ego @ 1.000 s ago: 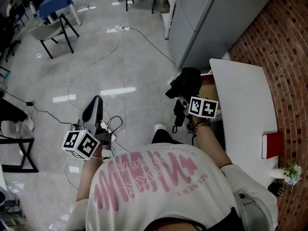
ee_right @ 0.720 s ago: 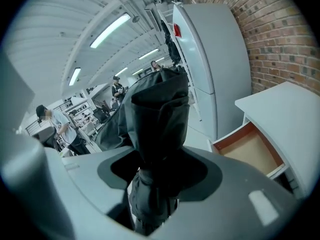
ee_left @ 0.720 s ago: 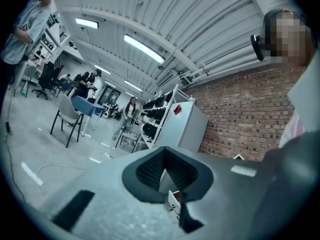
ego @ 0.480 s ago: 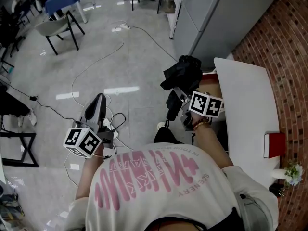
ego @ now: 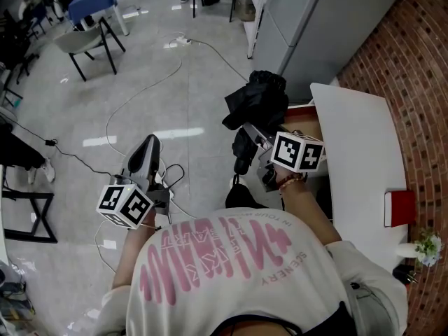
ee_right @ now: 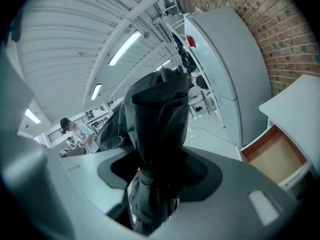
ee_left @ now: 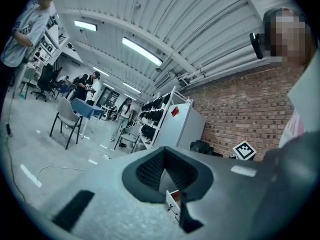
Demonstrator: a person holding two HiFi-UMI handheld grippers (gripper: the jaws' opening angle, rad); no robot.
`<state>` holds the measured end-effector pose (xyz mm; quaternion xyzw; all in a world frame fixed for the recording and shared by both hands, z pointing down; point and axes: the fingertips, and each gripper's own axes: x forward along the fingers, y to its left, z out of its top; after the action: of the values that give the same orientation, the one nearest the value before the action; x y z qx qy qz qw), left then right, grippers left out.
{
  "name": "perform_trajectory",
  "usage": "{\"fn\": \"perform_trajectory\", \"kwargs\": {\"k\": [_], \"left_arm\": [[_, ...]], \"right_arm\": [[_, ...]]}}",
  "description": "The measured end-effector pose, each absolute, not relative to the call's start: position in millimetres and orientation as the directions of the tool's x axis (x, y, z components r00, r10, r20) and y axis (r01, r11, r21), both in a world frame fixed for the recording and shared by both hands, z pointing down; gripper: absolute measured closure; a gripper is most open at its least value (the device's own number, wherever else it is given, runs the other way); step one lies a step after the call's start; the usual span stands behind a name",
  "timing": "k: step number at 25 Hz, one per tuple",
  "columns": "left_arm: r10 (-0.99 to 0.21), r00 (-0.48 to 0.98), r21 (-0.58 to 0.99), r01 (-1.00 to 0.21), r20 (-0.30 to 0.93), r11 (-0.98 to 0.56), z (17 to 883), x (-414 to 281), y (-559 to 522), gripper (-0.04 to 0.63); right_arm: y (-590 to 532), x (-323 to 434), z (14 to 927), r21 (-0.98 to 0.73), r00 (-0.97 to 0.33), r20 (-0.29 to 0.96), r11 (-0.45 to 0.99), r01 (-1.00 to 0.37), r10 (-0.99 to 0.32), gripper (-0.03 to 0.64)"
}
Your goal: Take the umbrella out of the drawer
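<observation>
The right gripper (ee_right: 159, 184) is clenched around a black folded umbrella (ee_right: 160, 114), holding it in the air, clear of the open drawer (ee_right: 274, 160) beside it. The left gripper (ee_left: 162, 170) has its jaws together, empty, well apart over the floor (ego: 175, 82)

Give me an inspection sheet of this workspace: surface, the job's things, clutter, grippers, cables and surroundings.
Surface: white table, against the brick wall.
Job's things: black umbrella held clear of the open drawer, whose visible part is bare.
Clutter: red box and flowers on the table.
Grippers: right gripper shut on the umbrella; left gripper shut, nothing in it.
Cables: cables loose across the floor, power strip.
Surroundings: chair, grey cabinet.
</observation>
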<state>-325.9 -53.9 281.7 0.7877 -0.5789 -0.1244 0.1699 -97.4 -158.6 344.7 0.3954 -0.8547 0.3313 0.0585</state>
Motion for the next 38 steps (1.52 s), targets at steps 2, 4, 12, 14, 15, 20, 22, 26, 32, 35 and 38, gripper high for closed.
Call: {"fn": "perform_trajectory", "kwargs": {"k": [2,4,12,14,15,20,22,26,32,35,38], "left_arm": [[-0.954,0.301,0.415,-0.868,0.001,-0.273,281,-322,-51,0.592],[-0.952,0.306,0.422,-0.864,0.005,-0.276,280,-318,-48,0.592],[-0.949,0.315,0.429,-0.858,0.000,-0.284,279,-300,-43,0.592],[-0.950,0.311,0.431,-0.858,0.004,-0.279,283,-296,-41,0.592],[-0.951,0.309,0.430,-0.860,0.009,-0.275,285,-295,-41,0.592],[-0.953,0.302,0.422,-0.867,0.023,-0.264,288,-284,-43,0.592],[-0.954,0.301,0.416,-0.870,0.019,-0.266,285,-278,-46,0.592],[-0.956,0.294,0.416,-0.871,0.016,-0.261,284,-268,-51,0.592],[-0.958,0.284,0.421,-0.872,0.024,-0.248,286,-248,-70,0.592],[-0.954,0.298,0.422,-0.871,0.041,-0.254,289,-228,-79,0.592],[-0.952,0.303,0.421,-0.870,0.050,-0.255,291,-215,-86,0.592]], "right_arm": [[-152,-101,337,-0.520,-0.693,0.351,0.484,-0.704,-0.630,0.370],[-144,-106,328,-0.517,-0.705,0.338,0.504,-0.692,-0.623,0.370],[-121,-117,311,-0.504,-0.743,0.307,0.560,-0.657,-0.595,0.370],[-116,-117,314,-0.494,-0.744,0.311,0.568,-0.658,-0.591,0.370],[-115,-117,315,-0.490,-0.745,0.313,0.571,-0.658,-0.590,0.370],[-111,-118,315,-0.481,-0.751,0.317,0.585,-0.654,-0.579,0.370],[-115,-116,312,-0.467,-0.750,0.311,0.594,-0.655,-0.584,0.370],[-121,-113,308,-0.454,-0.753,0.303,0.606,-0.653,-0.585,0.370],[-137,-99,307,-0.422,-0.746,0.327,0.616,-0.665,-0.581,0.370],[-144,-86,310,-0.395,-0.731,0.340,0.615,-0.682,-0.592,0.370],[-149,-74,313,-0.367,-0.717,0.356,0.616,-0.697,-0.599,0.368]]}}
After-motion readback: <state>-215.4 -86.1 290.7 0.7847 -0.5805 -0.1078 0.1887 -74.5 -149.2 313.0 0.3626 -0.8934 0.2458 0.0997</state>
